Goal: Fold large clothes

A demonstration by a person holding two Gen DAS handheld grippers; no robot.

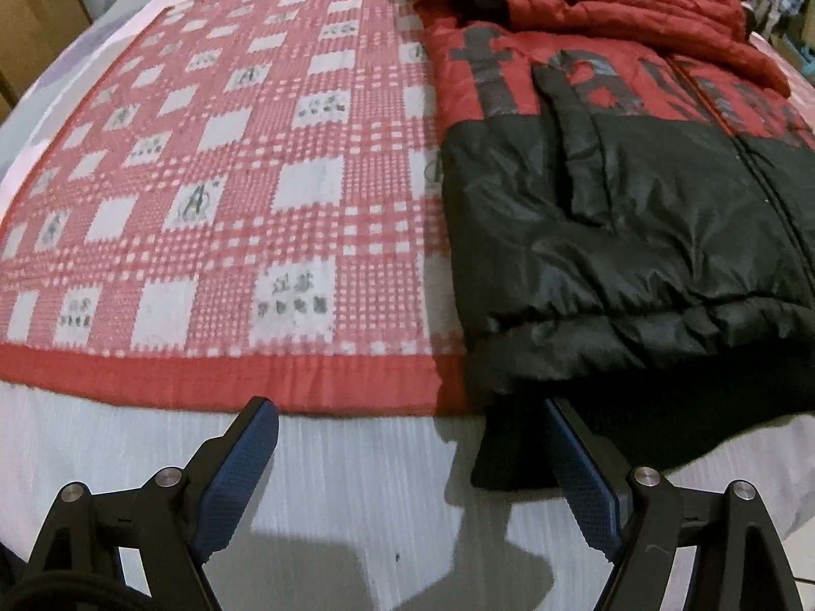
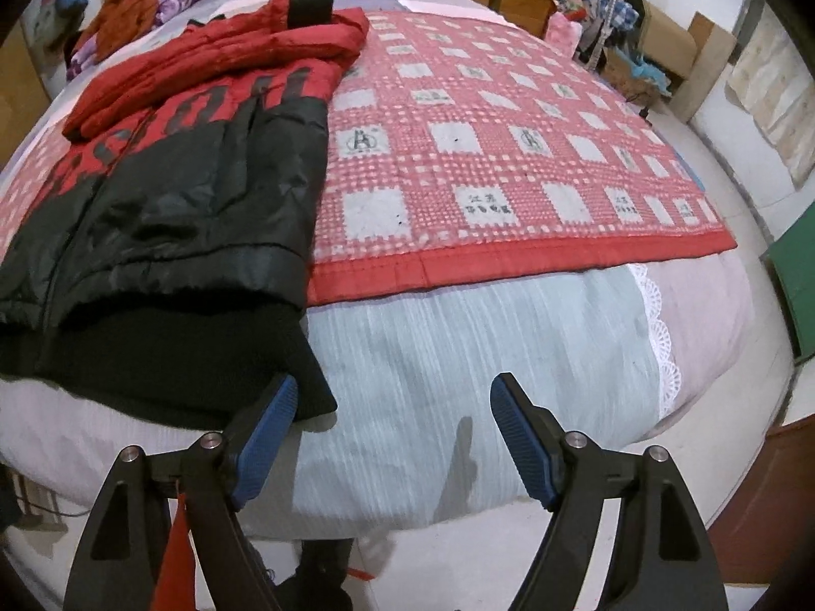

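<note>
A red and black puffer jacket (image 1: 636,214) lies flat on the bed with its sleeves folded in over the front and its black ribbed hem (image 1: 636,422) toward me. My left gripper (image 1: 407,410) stands open at the hem's left corner, which lies just inside its right finger. In the right wrist view the jacket (image 2: 178,193) fills the left side. My right gripper (image 2: 395,382) is open at the hem's (image 2: 178,356) right corner, which pokes in beside its left finger. No pad presses on the cloth.
The jacket lies on a red-checked blanket (image 2: 509,153) spread over a pale sheet (image 2: 458,331), which hangs over the bed's near edge. Loose clothes (image 2: 127,10) lie by the headboard. Cardboard boxes and clutter (image 2: 636,35) crowd the far right, and a green box (image 2: 794,275) stands on the floor.
</note>
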